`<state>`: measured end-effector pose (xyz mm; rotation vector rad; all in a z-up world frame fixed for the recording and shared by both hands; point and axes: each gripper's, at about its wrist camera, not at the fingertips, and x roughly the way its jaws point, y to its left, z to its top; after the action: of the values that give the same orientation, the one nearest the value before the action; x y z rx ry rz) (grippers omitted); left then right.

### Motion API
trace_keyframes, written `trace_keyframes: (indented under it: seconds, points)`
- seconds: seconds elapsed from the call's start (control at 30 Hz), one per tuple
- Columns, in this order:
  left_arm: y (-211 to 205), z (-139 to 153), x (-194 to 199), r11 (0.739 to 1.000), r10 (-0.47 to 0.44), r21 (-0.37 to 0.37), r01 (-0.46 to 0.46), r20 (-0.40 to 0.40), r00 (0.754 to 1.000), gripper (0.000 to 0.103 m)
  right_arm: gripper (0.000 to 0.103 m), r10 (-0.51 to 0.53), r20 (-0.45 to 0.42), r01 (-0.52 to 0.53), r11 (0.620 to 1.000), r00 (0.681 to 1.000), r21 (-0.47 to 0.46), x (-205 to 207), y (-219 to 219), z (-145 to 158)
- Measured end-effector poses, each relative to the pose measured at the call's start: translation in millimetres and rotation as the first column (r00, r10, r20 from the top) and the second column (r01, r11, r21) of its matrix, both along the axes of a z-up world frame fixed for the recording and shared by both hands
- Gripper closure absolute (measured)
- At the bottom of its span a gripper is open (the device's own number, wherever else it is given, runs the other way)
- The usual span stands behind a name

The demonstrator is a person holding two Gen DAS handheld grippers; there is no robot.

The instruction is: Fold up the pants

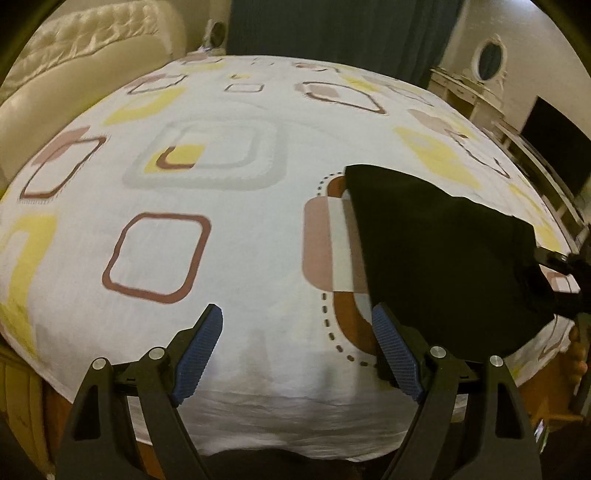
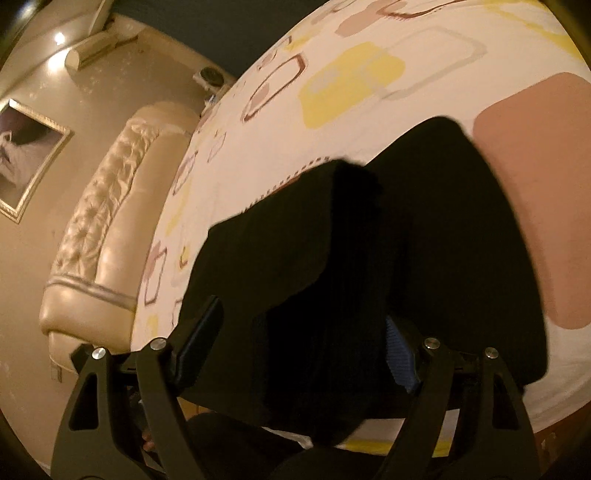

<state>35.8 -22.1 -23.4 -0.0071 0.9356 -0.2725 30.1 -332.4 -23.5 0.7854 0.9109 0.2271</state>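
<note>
Black pants (image 1: 443,258) lie folded on the patterned bed sheet (image 1: 240,240), at the right of the left wrist view. My left gripper (image 1: 297,347) hovers open over bare sheet just left of them, nothing between its blue pads (image 1: 201,354); its right finger is close to the pants' near edge. In the right wrist view the pants (image 2: 314,240) fill the middle, with a bunched fold hanging over the bed's near edge. My right gripper (image 2: 301,343) stands wide open with that cloth between its fingers, which partly hides the right pad (image 2: 400,354). I see no pinch.
A cream tufted headboard (image 1: 74,55) borders the bed on the left. A dark curtain (image 1: 332,29) hangs behind it. A white dresser with an oval mirror (image 1: 487,59) and a dark screen (image 1: 554,147) stand at the right. A framed picture (image 2: 26,158) hangs on the wall.
</note>
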Motion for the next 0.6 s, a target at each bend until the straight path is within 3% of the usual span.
trace_keyframes:
  seconds: [0.1,0.17,0.23,0.5,0.6]
  points:
    - [-3.3,0.3,-4.1,1.000,-0.017,0.009,0.017,0.012,1.000,0.021,0.046,0.020,-0.047,-0.021,0.999,0.999,-0.026,5.1,5.5,-5.5]
    - [-3.2,0.3,-2.8,1.000,-0.021,0.002,0.021,0.010,1.000,0.021,0.071,0.029,-0.068,-0.031,0.999,0.997,-0.033,6.6,7.0,-8.4]
    - [-1.6,0.7,-2.2,1.000,-0.018,-0.006,0.018,0.009,1.000,0.021,0.085,0.020,-0.062,-0.023,0.999,0.998,-0.040,5.1,5.0,-3.7]
    - [3.3,0.8,0.6,1.000,-0.007,-0.022,0.007,-0.006,1.000,0.021,0.091,0.016,0.111,-0.010,0.998,0.994,-0.057,-10.9,-6.7,59.8]
    - [4.0,0.9,0.8,0.999,-0.009,-0.035,0.009,-0.011,1.000,0.021,0.091,0.004,0.137,0.005,0.998,0.991,-0.065,-18.1,-20.8,71.0]
